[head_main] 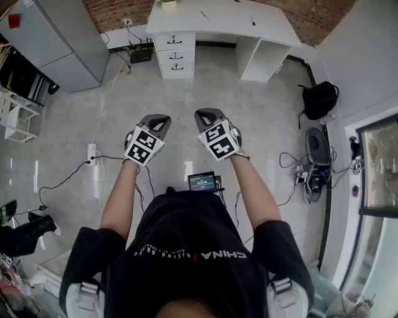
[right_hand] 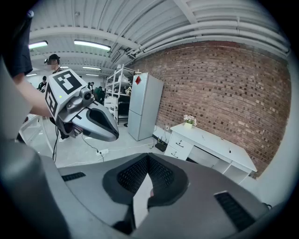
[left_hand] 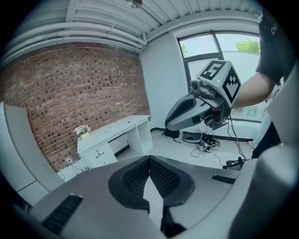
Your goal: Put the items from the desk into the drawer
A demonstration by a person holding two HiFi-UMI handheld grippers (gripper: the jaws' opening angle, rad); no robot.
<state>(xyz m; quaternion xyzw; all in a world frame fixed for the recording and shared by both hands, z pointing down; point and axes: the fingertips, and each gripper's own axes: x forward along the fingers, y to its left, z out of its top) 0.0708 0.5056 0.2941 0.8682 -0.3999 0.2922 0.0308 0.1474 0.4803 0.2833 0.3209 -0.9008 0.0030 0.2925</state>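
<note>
The white desk stands far ahead against the brick wall, with its three shut drawers at the left end. A small flower pot and two dark pen-like items lie on top. I hold both grippers at waist height over the bare floor, well short of the desk. My left gripper and my right gripper are both shut and hold nothing. In the left gripper view the desk and pot lie beyond the shut pads. The right gripper view shows the desk likewise.
A grey cabinet stands at the back left, with a white shelf rack nearer. A power strip with cables lies on the floor to my left. A black backpack and cabled gear sit along the right wall.
</note>
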